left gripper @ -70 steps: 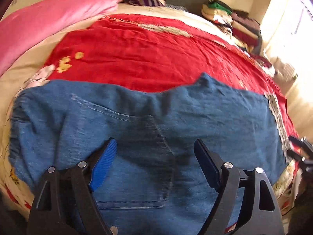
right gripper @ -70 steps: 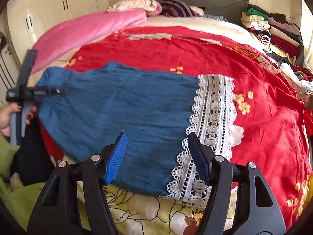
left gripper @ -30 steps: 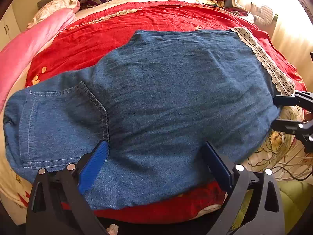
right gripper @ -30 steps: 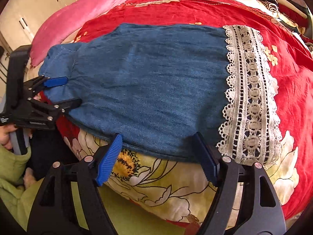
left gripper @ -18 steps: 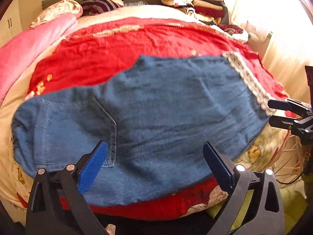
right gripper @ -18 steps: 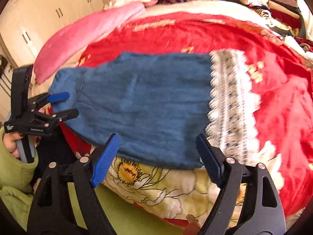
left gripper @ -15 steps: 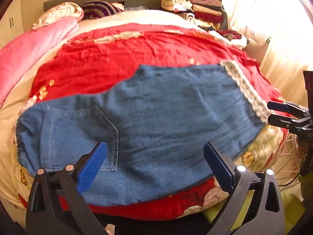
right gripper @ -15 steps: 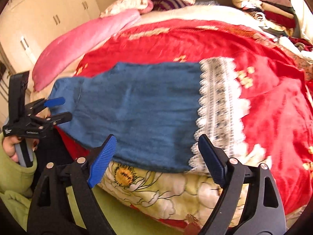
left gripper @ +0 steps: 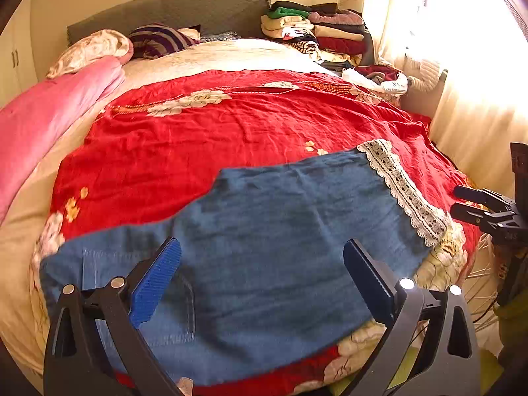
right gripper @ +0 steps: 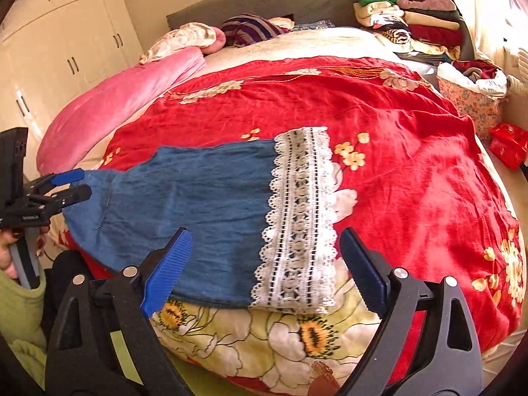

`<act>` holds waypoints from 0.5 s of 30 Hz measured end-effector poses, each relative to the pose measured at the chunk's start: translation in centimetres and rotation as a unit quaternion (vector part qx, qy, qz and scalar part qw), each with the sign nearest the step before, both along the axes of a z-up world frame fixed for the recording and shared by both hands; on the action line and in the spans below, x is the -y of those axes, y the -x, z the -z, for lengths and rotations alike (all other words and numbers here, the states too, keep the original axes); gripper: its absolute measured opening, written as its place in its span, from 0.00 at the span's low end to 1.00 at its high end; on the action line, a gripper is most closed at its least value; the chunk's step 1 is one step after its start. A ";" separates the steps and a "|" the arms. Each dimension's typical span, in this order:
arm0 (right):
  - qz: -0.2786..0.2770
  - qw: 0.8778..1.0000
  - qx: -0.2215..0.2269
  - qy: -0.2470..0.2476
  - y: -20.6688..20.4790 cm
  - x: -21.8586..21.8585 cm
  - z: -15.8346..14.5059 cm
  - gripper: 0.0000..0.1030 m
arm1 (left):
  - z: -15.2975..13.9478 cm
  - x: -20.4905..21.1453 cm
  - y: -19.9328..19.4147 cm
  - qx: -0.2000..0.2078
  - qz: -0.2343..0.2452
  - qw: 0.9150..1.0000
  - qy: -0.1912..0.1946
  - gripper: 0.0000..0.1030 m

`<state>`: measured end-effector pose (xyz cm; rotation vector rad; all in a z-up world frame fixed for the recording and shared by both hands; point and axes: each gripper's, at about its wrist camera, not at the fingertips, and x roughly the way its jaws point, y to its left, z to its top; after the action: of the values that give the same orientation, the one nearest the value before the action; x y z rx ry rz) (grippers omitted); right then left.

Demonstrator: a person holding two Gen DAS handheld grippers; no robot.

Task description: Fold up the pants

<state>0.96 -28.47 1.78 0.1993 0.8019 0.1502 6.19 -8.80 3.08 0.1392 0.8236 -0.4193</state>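
Observation:
Blue denim pants (left gripper: 264,250) with a white lace hem (left gripper: 406,194) lie flat on the red bedspread near the bed's front edge, waist and back pocket to the left. In the right wrist view the same pants (right gripper: 198,198) and lace hem (right gripper: 300,217) show. My left gripper (left gripper: 262,277) hangs open above the waist end, holding nothing. My right gripper (right gripper: 265,264) hovers over the hem end, its jaws still opening, with nothing pressed between them. Each gripper also shows at the edge of the other's view: the right one (left gripper: 462,203) and the left one (right gripper: 77,184).
A pink blanket (right gripper: 122,99) runs along the bed's left side. Pillows (left gripper: 158,39) lie by the grey headboard. Stacked folded clothes (left gripper: 313,29) sit at the far right corner. A floral basket (right gripper: 475,99) stands right of the bed. White wardrobes (right gripper: 66,49) line the left wall.
Both grippers have lifted and pulled back from the pants, so more of the bed shows. The right gripper's jaws have spread wider. The pants stay flat on the bed.

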 end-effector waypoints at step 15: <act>0.029 0.999 -0.011 -0.030 0.0 2.9 1.7 0.83 | -0.3 9.5 -5.8 -0.004 0.084 0.996 -0.033 0.96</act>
<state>0.96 -31.36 0.08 0.2817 0.8124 0.1174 12.01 -18.27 3.37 0.2700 0.8378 -0.5514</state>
